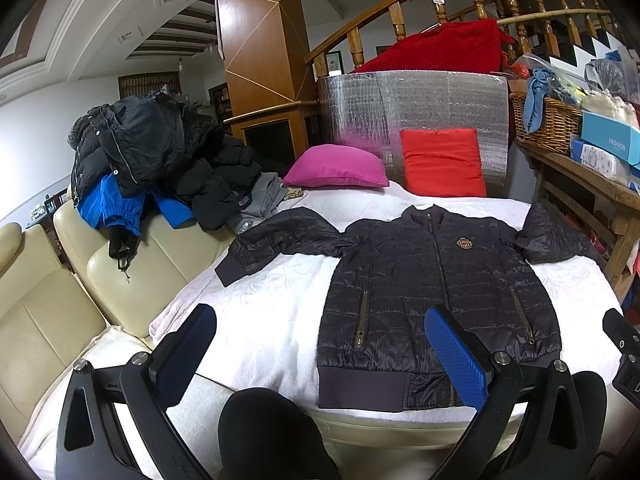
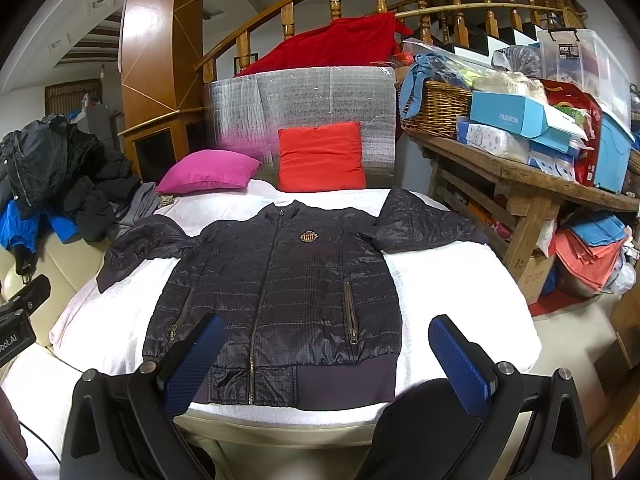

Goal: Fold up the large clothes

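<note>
The jacket [image 2: 280, 288] lies flat, zipped, sleeves spread, hem at the bed's [image 2: 460, 288] near edge. Nothing is folded yet. Both grippers, left [image 1: 320, 356] and right [image 2: 326, 360], hover spread wide, empty.

"FASHION" read on blue box [image 2: 516, 118], far right beyond jaws; "ROX" on clear bin [image 2: 576, 56] label; "bot.AI" on left gripper body [image 2: 16, 332].

Even, soft indoor light, sharp focus centrally, strong fisheye bending and dark vignetting at edges.
</note>
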A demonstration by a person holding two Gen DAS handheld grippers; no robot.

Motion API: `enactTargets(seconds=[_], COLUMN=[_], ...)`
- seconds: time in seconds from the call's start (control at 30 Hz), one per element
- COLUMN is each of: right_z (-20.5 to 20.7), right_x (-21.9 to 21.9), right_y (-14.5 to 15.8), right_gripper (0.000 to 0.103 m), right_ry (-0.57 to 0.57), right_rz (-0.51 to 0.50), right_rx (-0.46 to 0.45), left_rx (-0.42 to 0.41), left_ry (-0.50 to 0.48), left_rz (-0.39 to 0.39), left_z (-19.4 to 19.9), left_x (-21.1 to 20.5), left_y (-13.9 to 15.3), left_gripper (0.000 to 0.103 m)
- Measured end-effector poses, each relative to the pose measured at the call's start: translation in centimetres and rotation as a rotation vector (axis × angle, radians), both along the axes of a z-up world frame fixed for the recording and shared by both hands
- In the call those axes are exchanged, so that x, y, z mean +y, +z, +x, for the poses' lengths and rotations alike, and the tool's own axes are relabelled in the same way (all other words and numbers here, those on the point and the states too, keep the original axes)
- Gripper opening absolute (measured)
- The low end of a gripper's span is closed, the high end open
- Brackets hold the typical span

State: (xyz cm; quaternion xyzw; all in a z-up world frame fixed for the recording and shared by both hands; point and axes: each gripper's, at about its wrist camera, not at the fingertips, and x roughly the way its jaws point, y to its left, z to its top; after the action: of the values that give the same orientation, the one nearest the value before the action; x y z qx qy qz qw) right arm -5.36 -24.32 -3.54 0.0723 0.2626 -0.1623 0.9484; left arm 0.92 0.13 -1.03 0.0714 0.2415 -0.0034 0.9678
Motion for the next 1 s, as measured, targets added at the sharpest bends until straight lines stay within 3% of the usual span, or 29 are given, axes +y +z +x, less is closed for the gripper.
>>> enactTargets(seconds=[0.63,0.8,1.0], right_z=[1.1,2.7,5.3], right_x=[-0.3,-1.4,-4.3], right_y=[-0.8,-1.2,-2.0], right_gripper=[0.103,0.103,0.103], right_ry=[0.002,-0.013,-0.039], right_rz=[0.006,0.012,0.028], right_rx=[0.022,0.034,0.048], left_rx=[0.034,0.104,0.331], left_ry=[-0.01,-0.054,-0.116], left_rz=[0.007,-0.013,-0.12], left_z=[1.3,4.1,10.1], left_x=[-0.6,-1.1,-1.3], left_y=[-1.1,-2.4,-6.1], left_gripper=[0.103,0.103,0.103])
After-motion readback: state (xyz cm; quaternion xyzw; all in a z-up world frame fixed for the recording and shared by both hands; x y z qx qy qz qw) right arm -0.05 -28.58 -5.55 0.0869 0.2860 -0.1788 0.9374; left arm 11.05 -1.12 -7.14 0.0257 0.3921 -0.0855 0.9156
